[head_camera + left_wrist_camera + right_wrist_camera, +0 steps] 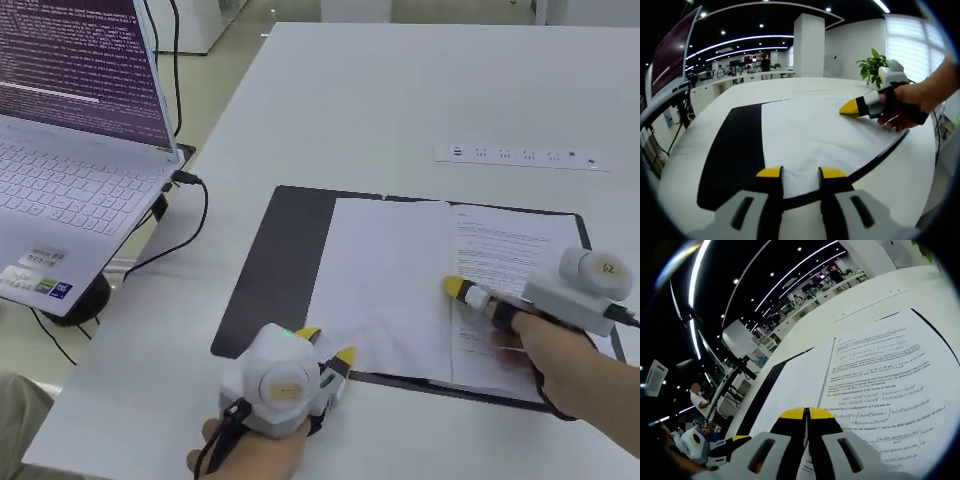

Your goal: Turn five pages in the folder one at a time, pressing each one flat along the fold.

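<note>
Jaws of the right gripper (455, 288) are clenched tip to tip with nothing between them. Their yellow tips are down at the fold of the open folder (275, 270), between the blank page (385, 280) and the printed page (515, 245). At the folder's six o'clock edge sits the left gripper (327, 345), jaws released and apart, by the blank page's lower edge. The folder lies flat on the white counter (400, 90). A laptop (70, 150) stands at its ten o'clock and a power strip (520, 155) lies at its one o'clock.
</note>
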